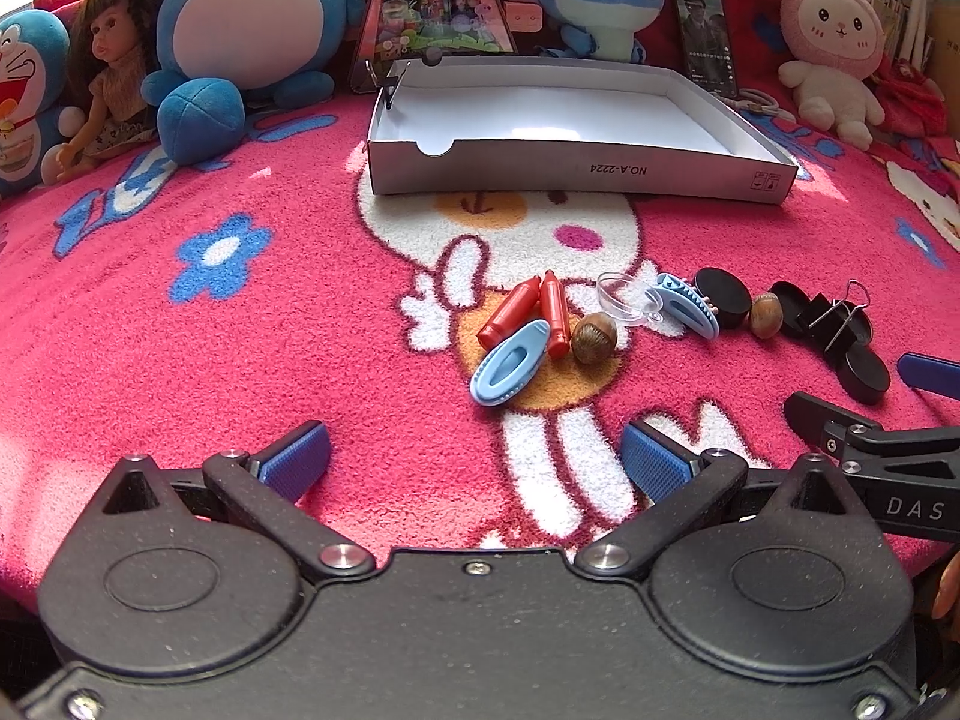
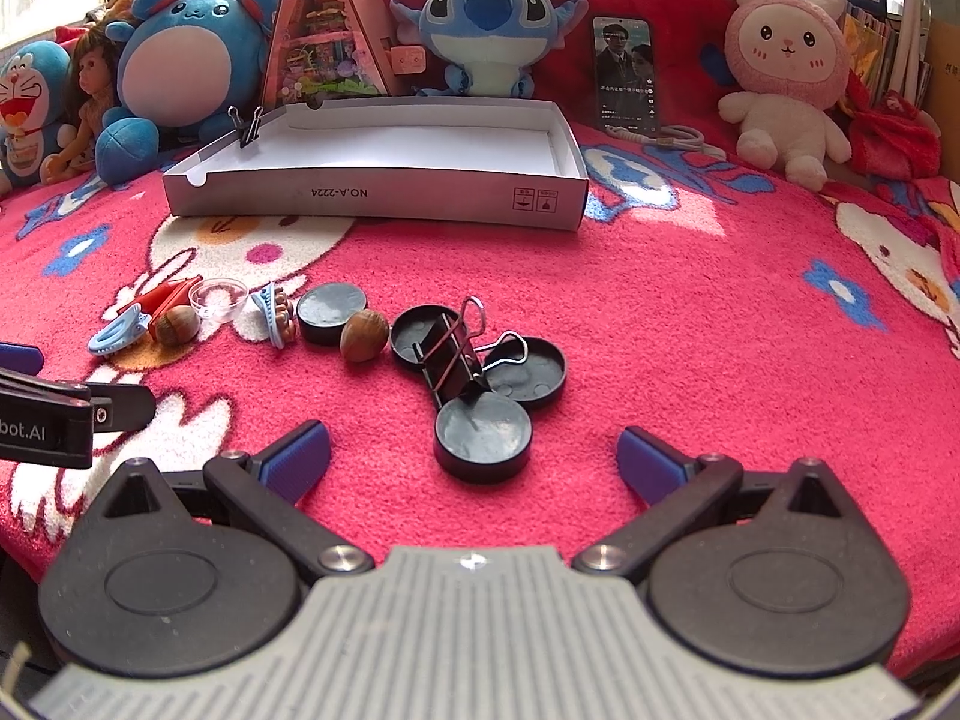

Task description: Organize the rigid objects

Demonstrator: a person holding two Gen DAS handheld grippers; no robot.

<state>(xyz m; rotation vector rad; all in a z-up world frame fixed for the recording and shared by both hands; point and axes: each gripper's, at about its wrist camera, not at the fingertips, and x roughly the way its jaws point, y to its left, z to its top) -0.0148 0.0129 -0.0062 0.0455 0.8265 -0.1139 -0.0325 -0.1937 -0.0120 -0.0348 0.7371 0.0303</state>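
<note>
Left tongs are hovering wide open w/ nothing held, over a pink cartoon blanket. Just ahead, two red toy bottles are lying beside a blue clip and a hazelnut. Right tongs are likewise gaping empty, w/ a black round lid directly in front, a binder clip resting on the lids behind it. Farther ahead, an empty white cardboard box is sitting before a row of plush toys, incl. a blue Stitch plush.
</note>
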